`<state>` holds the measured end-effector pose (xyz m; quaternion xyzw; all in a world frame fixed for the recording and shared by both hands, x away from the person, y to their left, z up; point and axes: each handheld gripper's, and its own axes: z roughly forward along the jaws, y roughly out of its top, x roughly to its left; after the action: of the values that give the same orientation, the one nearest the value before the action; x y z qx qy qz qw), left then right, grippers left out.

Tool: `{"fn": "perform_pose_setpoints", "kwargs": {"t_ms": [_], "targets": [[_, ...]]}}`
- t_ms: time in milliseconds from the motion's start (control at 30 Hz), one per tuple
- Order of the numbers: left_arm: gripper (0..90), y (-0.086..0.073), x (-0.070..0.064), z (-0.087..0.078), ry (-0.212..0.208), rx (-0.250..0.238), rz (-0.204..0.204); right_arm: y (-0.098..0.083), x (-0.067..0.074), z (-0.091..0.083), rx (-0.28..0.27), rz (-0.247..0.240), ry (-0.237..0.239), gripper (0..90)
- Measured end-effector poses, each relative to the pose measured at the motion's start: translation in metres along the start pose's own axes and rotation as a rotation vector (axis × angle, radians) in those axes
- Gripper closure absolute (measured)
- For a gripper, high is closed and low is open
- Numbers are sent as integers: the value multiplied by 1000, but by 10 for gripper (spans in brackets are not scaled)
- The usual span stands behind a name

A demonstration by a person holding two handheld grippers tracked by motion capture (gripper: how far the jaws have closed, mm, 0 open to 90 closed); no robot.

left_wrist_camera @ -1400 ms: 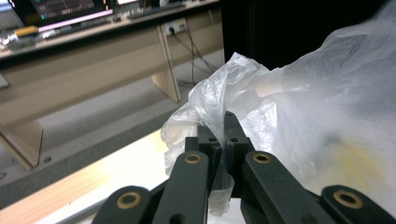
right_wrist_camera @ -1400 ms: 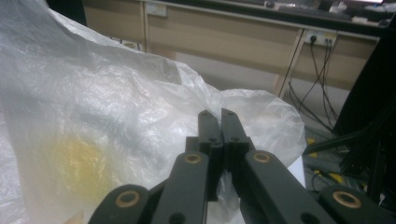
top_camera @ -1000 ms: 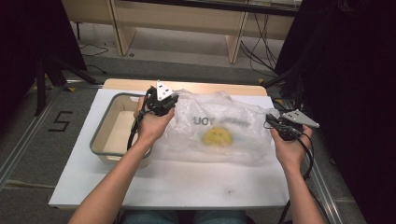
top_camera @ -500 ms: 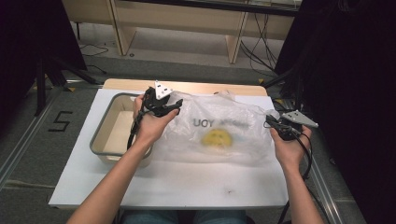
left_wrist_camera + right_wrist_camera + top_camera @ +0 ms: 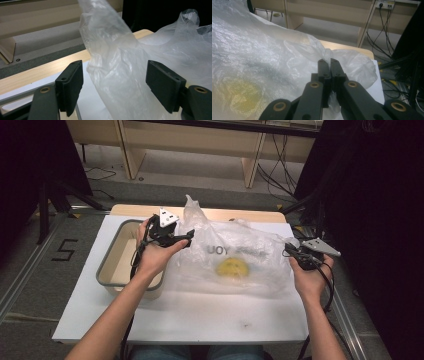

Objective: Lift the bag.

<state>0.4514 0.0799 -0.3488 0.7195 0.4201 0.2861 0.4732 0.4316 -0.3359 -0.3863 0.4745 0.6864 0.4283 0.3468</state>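
My high view looks forward and down from overhead; both gripper views sit close, sharing the plastic bag (image 5: 235, 255) (image 5: 125, 75) (image 5: 257, 62).

A clear, crumpled plastic bag (image 5: 235, 255) lies on the table, a yellow item (image 5: 232, 267) inside.

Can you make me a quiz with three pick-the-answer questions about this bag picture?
1. Where is the beige tub?
A. on the bag
B. left of the plastic bag
C. on the floor

2. What colour is the round thing inside the bag?
A. yellow
B. red
C. blue

3. How is the right tool?
A. wide open
B. lying loose
C. shut on the bag

Answers: B, the tub sits by the bag's left edge; A, yellow shows through the plastic; C, its jaws pinch a fold of bag.
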Motion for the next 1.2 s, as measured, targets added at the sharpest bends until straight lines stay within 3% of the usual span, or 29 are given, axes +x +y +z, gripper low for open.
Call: {"fn": "perform_pose_setpoints", "kwargs": {"t_ms": [100, 400, 800, 1200], "targets": [[299, -3, -2, -1, -15, 4, 5, 0, 0, 0, -5, 0, 0, 895], [304, -11, -1, -1, -7, 24, 3, 0, -1, 0, -6, -2, 1, 894], [304, -18, -3, -13, -16, 22, 28, -1, 1, 2, 4, -9, 5, 883], [304, -22, -5, -15, -24, 26, 34, -1, 0, 1, -2, -6, 6, 816]]}}
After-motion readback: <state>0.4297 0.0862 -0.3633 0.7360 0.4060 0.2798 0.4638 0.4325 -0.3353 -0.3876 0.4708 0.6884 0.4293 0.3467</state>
